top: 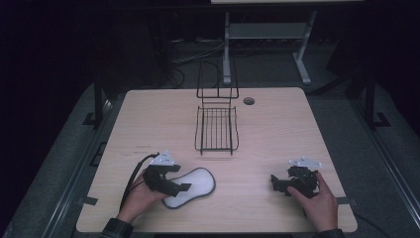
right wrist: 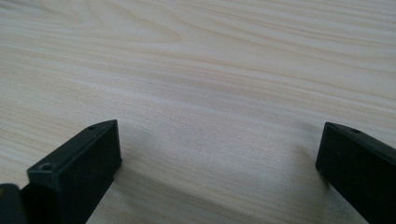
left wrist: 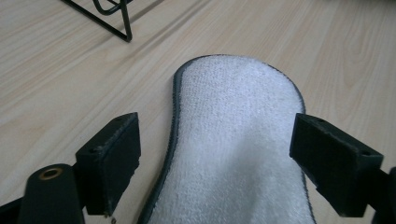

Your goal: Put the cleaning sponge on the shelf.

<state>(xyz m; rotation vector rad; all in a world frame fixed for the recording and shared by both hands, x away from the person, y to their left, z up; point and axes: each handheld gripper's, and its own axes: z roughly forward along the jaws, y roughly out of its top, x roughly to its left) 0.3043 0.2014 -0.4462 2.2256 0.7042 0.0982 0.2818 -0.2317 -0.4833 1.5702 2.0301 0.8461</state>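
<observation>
So we've got the left tongs (left wrist: 217, 154) spread wide over the near end of the white insole (left wrist: 233, 140), pads clear of it on both sides. The insole lies flat on the worktop (top: 277, 129), near the front edge, left of centre, toe pointing toward the black wire rack (top: 216, 130). Our right tongs (right wrist: 219, 163) are spread too, over bare wood, well apart from the insole.

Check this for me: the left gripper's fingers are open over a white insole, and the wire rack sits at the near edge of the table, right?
Not quite. The wire rack stands toward the far side of the table, as the high view shows. The left gripper is open over the white insole.
</observation>
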